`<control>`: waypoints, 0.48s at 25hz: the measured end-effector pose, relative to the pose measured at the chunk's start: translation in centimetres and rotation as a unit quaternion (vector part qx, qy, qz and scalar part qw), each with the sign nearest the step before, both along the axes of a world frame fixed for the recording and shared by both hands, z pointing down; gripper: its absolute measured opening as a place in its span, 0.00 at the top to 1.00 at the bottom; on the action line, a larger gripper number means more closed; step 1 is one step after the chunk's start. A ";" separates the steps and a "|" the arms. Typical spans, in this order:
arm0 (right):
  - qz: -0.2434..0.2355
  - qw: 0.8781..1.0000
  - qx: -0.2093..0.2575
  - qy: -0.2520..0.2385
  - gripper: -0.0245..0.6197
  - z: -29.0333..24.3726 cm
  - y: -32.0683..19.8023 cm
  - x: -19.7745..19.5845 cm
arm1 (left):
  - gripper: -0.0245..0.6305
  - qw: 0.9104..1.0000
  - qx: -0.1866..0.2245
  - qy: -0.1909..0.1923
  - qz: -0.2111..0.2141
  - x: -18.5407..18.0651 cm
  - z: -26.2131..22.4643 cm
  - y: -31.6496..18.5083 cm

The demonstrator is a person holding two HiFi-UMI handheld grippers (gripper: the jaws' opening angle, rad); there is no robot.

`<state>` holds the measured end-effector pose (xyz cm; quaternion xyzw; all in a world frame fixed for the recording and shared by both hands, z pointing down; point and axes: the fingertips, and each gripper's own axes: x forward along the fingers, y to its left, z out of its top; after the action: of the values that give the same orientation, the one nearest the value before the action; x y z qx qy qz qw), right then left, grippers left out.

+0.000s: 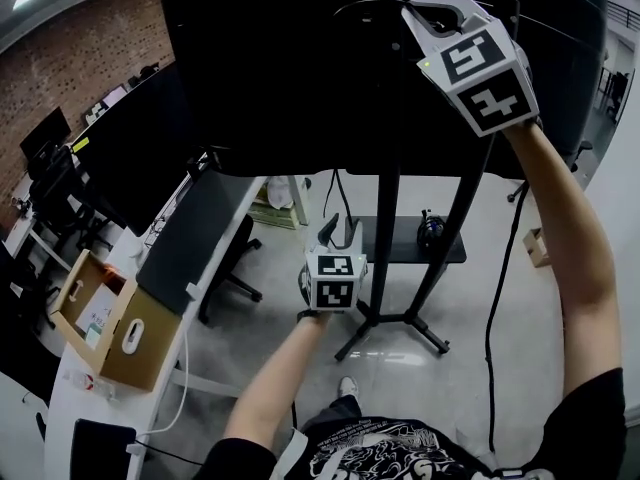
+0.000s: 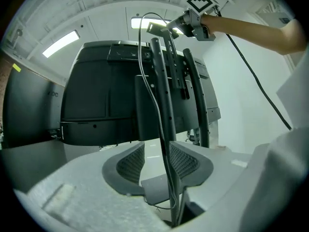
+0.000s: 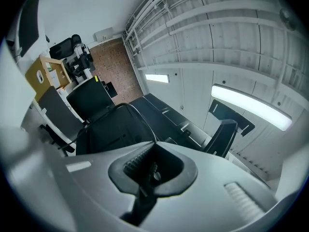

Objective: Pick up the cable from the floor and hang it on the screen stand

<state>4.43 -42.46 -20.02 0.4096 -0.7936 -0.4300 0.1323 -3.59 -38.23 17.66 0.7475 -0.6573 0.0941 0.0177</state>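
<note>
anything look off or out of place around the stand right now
Only the cable: it dangles loose down the screen stand, pinched at the top by the right gripper and running slack between the open jaws of the left gripper. Nothing looks spilled or damaged.

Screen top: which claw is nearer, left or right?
Right. The right claw is up at the top of the screen, shut on the cable; the left claw hangs well below it, open, by the stand posts.

Cable (image 2: 140,57) – lower run hidden behind left gripper (image 2: 157,150), cardboard box (image 1: 150,353) label unreadable
</note>
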 end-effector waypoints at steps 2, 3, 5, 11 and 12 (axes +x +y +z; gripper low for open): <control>0.000 1.000 0.001 0.001 0.94 0.1 -0.4 -0.2 | 0.71 1.000 -0.013 -0.001 0.012 0.5 1.9 -0.2; 0.001 1.000 0.001 0.002 0.94 0.2 -0.7 -0.2 | 0.71 1.000 -0.017 0.000 0.018 0.8 2.7 -0.3; 0.003 1.000 0.000 0.003 0.94 0.3 -1.2 -0.1 | 0.71 0.999 -0.023 -0.001 0.026 1.2 3.7 -0.6; 0.007 1.000 -0.006 -0.001 0.94 0.4 -2.6 0.3 | 0.81 0.999 -0.026 -0.004 0.028 1.4 4.5 -2.4; 0.008 1.000 -0.006 -0.002 0.94 0.4 -2.8 0.4 | 0.90 0.999 -0.023 -0.007 0.032 1.5 4.3 -2.7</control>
<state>4.84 -45.24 -19.64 0.4159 -0.7931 -0.4234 0.1371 -2.05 -40.96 22.00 0.7668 -0.6309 0.1149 0.0278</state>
